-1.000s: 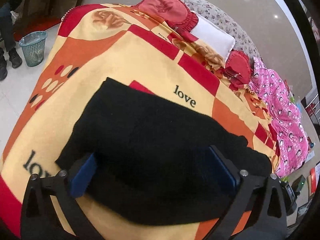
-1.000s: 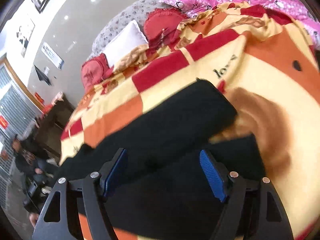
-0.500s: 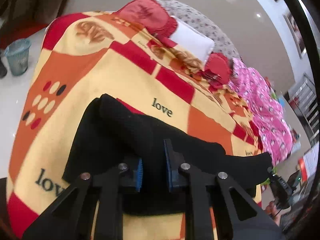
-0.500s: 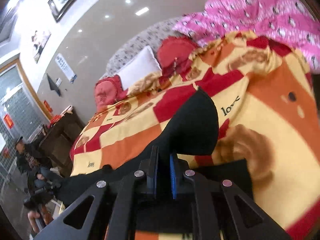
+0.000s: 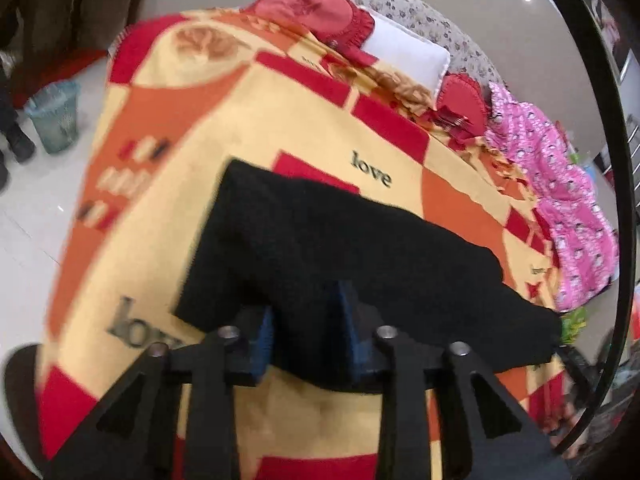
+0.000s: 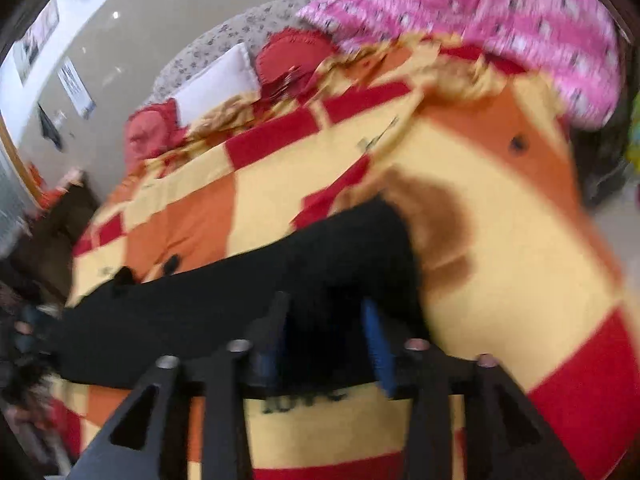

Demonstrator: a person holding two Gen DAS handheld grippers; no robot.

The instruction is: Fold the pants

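Pants [image 5: 344, 256] lie black and folded on the blanket [image 5: 172, 184], close under both my cameras. My left gripper [image 5: 306, 334] is opening, the near edge of the cloth sitting between its blue pads, and I can't tell whether they still pinch it. My right gripper [image 6: 326, 340] is opening too, dark cloth in the gap; that view is blurred. Beyond the pants the blanket reads "love" [image 5: 370, 174]. Farther back sit red cushions [image 5: 312, 12], a white pillow [image 5: 404, 56] and pink bedding [image 5: 560, 216]. A bin [image 5: 54, 116] stands on the floor, left.
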